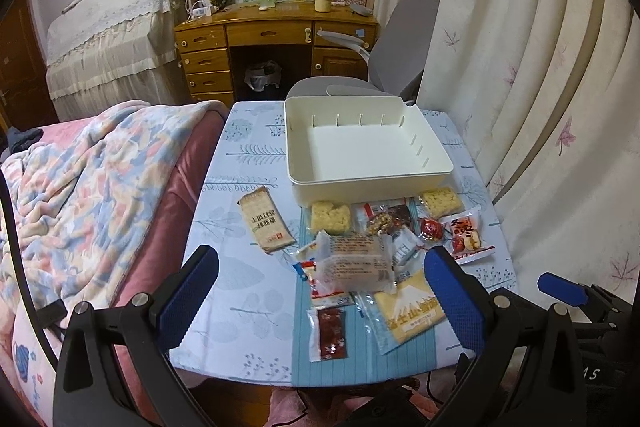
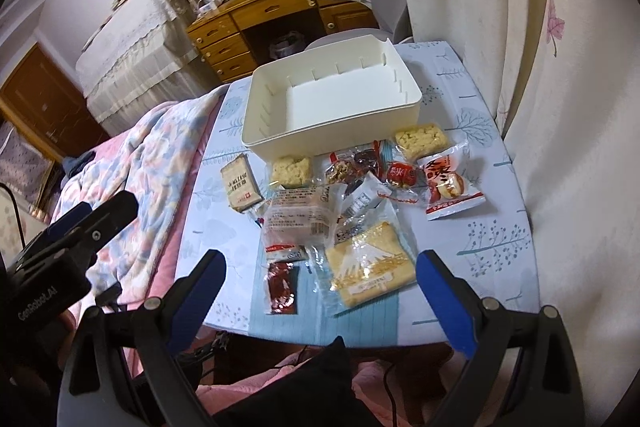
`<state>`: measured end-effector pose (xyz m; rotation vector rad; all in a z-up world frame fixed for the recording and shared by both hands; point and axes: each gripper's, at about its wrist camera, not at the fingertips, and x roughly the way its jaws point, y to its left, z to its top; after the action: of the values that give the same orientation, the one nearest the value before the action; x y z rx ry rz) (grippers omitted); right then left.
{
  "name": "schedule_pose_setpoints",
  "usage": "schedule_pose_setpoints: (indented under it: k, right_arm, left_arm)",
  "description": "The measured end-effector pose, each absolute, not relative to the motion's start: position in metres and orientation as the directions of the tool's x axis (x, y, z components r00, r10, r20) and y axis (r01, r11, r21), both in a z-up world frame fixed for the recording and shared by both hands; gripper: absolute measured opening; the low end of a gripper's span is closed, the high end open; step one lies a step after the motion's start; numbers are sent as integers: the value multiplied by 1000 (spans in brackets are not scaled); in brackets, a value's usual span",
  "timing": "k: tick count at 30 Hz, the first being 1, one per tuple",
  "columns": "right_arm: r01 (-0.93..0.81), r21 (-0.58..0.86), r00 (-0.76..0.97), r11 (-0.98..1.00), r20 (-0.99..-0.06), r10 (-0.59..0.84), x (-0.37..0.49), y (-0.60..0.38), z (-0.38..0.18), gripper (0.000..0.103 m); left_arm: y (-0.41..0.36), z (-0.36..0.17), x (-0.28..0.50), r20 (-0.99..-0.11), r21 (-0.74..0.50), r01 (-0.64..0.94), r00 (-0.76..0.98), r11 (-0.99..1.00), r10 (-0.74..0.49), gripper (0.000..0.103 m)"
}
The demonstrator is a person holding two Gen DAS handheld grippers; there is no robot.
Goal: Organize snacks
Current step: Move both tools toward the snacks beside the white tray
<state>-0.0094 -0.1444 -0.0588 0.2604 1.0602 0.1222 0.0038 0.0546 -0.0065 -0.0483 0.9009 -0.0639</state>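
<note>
A cream plastic box [image 1: 366,143] stands empty at the far end of a small table [image 1: 244,283] covered with a pale blue cloth printed with leaves. Slots line the inner walls of the box.

The snacks lie in a loose heap in front of the box, none inside it. To the left, apart from the rest, a tan packet [image 1: 265,219] carries dark Chinese characters, upside down to the cameras, and a small red square mark. Just before the box lie two clear-wrapped puffed rice bars [image 1: 330,215], one at the middle and one further right [image 1: 440,201]. Between them sits a clear packet of nuts and dark fruit [image 1: 390,219]. A red round sweet [image 1: 431,229] bears a white character, and beside it a red-and-white packet [image 1: 466,233] shows dates and large Chinese writing. A clear-wrapped pale cake [image 1: 354,261] with fine print lies on top of the pile. Nearest are a yellow packet [image 1: 412,311] with a drawing of a snow-capped mountain and Chinese characters, and a small dark red sachet [image 1: 331,333].

The left gripper [image 1: 320,291] hangs over the near edge of the table, its blue-padded jaws spread wide and holding nothing. The right gripper [image 2: 320,291] is likewise wide and empty. In the right wrist view, the left tool's body reads "GenRobot.AI".
</note>
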Motion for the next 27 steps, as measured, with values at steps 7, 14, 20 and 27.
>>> schedule_pose_setpoints:
  k: [7, 14, 20, 27]
  right_arm:
    - [134, 286, 491, 949, -851, 187, -10, -119, -63, 97]
    - [292, 320, 480, 901, -864, 152, -11, -102, -78, 97]
    - [428, 343, 436, 836, -889, 141, -12, -106, -96, 97]
    - [595, 368, 340, 715, -921, 191, -7, -131, -133, 97]
  left_arm:
    - [90, -14, 27, -794, -104, 105, 590, 989, -146, 102]
    - [127, -36, 56, -837, -127, 137, 517, 982, -180, 102]
    - [148, -73, 83, -904, -162, 87, 387, 983, -183, 102]
    - [166, -117, 113, -952, -182, -16, 255, 983, -172, 102]
